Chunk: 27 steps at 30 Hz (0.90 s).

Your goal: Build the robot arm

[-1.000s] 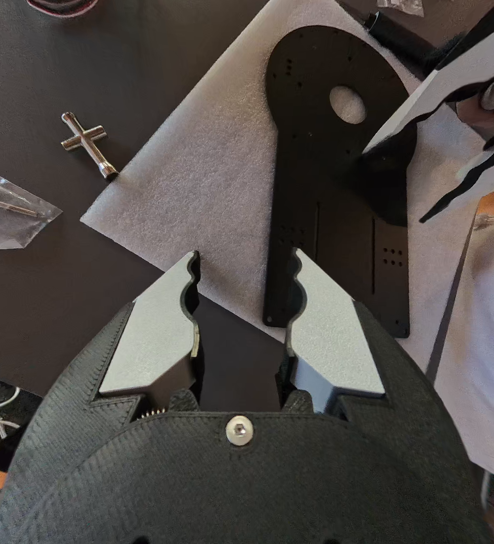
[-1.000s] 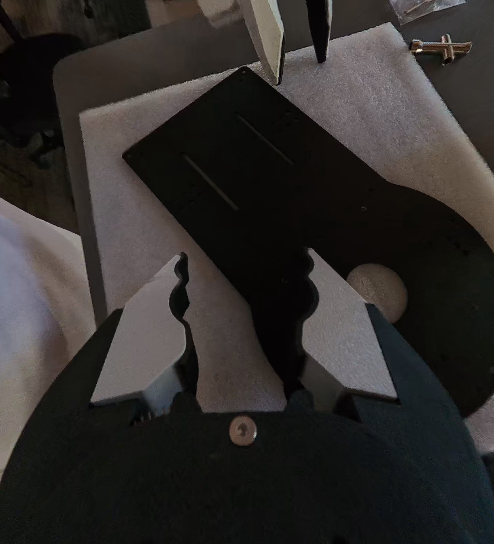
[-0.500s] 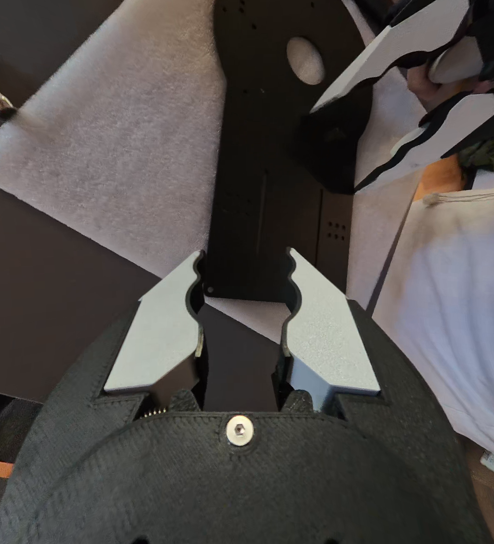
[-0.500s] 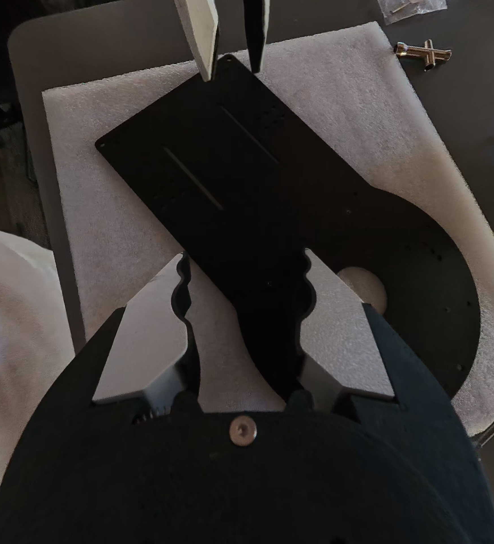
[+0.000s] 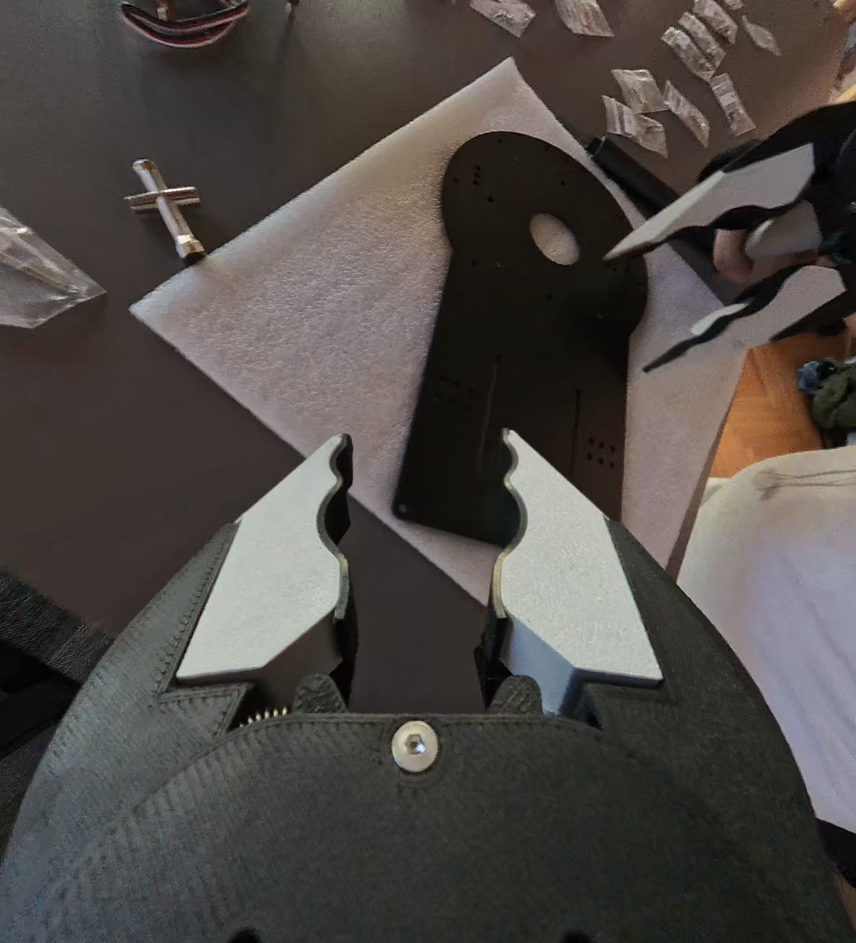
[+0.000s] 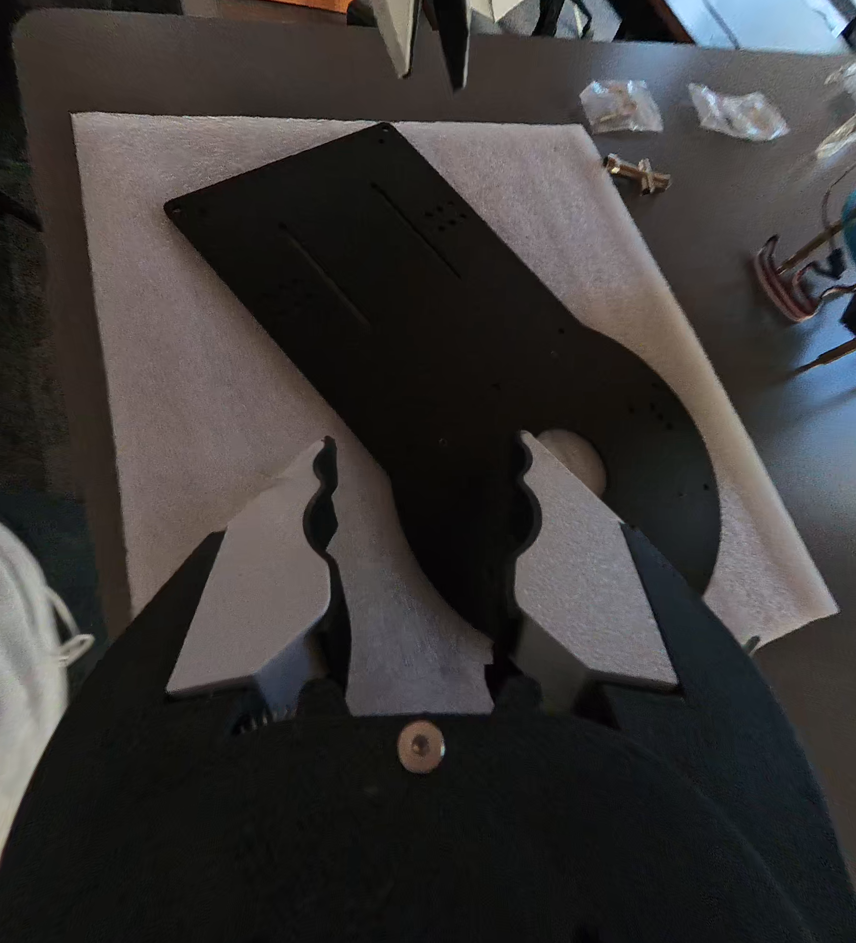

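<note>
A black plate [image 5: 533,326] is seen lying flat on white foam [image 5: 313,306] on the dark counter [image 5: 84,408]. The left tool [image 5: 423,444] is held spread and empty, apparently above the plate's square end; the right tool [image 6: 425,449], likewise spread, is held over its rounded end. A metal cross wrench [image 5: 165,204] lies at 10 o'clock.

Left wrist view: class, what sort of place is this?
Probably a hobby or workshop assembly table: a drilled black plate on a foam sheet, a metal cross wrench, and small bags of hardware.

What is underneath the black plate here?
The black plate lies flat on a white foam sheet, which shows through its round hole and rests on the dark table. Whatever lies beneath the plate's solid area is covered.
</note>
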Tool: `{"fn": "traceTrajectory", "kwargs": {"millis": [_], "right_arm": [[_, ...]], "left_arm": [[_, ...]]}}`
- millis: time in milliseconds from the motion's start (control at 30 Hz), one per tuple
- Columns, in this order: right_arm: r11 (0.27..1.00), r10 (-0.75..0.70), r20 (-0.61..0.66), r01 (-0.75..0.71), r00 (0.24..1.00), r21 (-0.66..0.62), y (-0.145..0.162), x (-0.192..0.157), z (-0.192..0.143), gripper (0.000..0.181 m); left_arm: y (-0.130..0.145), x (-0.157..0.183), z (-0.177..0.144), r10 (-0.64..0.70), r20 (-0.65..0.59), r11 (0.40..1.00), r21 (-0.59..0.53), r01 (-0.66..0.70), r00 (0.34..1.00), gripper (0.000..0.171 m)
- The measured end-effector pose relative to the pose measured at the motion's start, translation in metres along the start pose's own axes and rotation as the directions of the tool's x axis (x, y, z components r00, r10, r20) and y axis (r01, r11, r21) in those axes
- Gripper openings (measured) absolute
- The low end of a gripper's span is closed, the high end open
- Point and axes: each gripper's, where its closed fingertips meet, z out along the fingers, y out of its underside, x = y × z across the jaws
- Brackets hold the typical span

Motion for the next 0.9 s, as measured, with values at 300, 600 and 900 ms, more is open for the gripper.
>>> {"fn": "traceTrajectory", "kwargs": {"millis": [300,600,900], "right_arm": [[0.947,-0.320,-0.176,0.313,0.931,-0.064,-0.005,0.003,-0.001,0.053],[0.746,-0.635,0.003,0.614,0.772,-0.258,-0.002,-0.014,0.005,0.028],[0.841,-0.477,0.127,0.493,0.870,-0.221,0.001,-0.009,0.005,0.045]], "left_arm": [[-0.044,0.033,0.057,0.143,-0.202,0.983,-0.083,-0.162,0.969,0.063],[-0.028,0.026,0.078,0.172,-0.297,0.926,-0.277,-0.257,0.939,0.059],[-0.032,0.020,0.077,0.088,-0.376,0.956,-0.228,-0.184,0.922,0.048]]}}
